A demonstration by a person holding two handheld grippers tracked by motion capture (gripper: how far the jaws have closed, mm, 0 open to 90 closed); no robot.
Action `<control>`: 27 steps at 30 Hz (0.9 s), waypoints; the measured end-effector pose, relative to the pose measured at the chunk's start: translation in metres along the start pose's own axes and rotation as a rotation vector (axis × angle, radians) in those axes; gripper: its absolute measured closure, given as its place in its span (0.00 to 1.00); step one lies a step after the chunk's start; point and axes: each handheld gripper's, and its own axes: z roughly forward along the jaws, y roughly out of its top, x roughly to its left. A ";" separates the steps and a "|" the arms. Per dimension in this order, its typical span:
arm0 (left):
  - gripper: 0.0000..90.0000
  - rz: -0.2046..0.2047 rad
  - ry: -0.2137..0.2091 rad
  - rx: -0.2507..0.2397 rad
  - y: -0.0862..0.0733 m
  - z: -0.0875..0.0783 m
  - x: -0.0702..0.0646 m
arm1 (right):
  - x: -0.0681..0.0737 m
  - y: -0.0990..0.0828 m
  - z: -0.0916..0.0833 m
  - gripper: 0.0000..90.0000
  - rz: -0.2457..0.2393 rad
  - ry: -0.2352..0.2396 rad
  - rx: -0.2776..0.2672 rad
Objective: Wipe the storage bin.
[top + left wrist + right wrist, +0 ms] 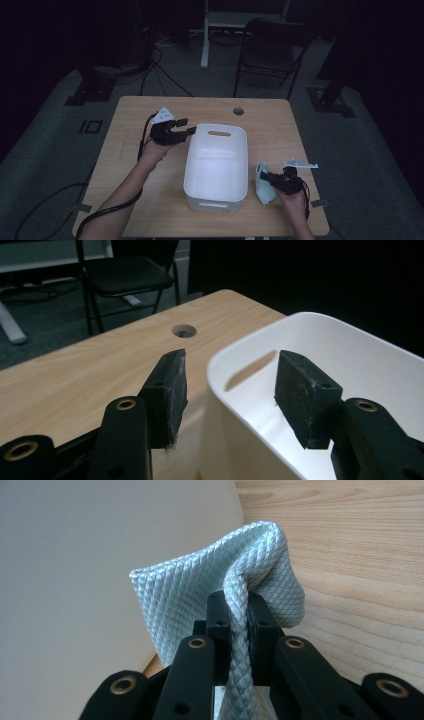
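A white plastic bin (pixel 216 131) with handle slots stands in the middle of the wooden table (pixel 135 115). My left gripper (pixel 187 126) hovers at the bin's far left corner. In the left gripper view it (pixel 230 390) is open, with the bin's rim (pixel 320 320) just beyond the gap and one pad (pixel 167 390) outside the wall. A pale green quilted cloth (pixel 263 192) stands bunched on the table right of the bin. My right gripper (pixel 266 176) is shut on a fold of that cloth (pixel 200 590), its tips (pixel 239 625) pinching the fold close to the bin wall (pixel 75 555).
A round cable hole (pixel 238 110) sits near the table's far edge, behind the bin. A black folding chair (pixel 272 50) and a white desk leg (pixel 204 40) stand on the floor beyond the table. Cables run along the floor at the left.
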 end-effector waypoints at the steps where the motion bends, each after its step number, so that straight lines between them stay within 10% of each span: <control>1: 0.52 -0.011 -0.007 -0.002 0.000 0.002 0.004 | 0.000 0.000 0.000 0.93 0.001 0.002 0.001; 10: 0.53 -0.018 -0.055 -0.003 0.004 0.020 0.022 | 0.000 -0.001 0.001 0.93 0.002 0.004 0.003; 27: 0.56 0.006 -0.149 0.065 0.006 0.050 0.016 | -0.002 -0.003 0.002 0.93 0.010 0.009 0.010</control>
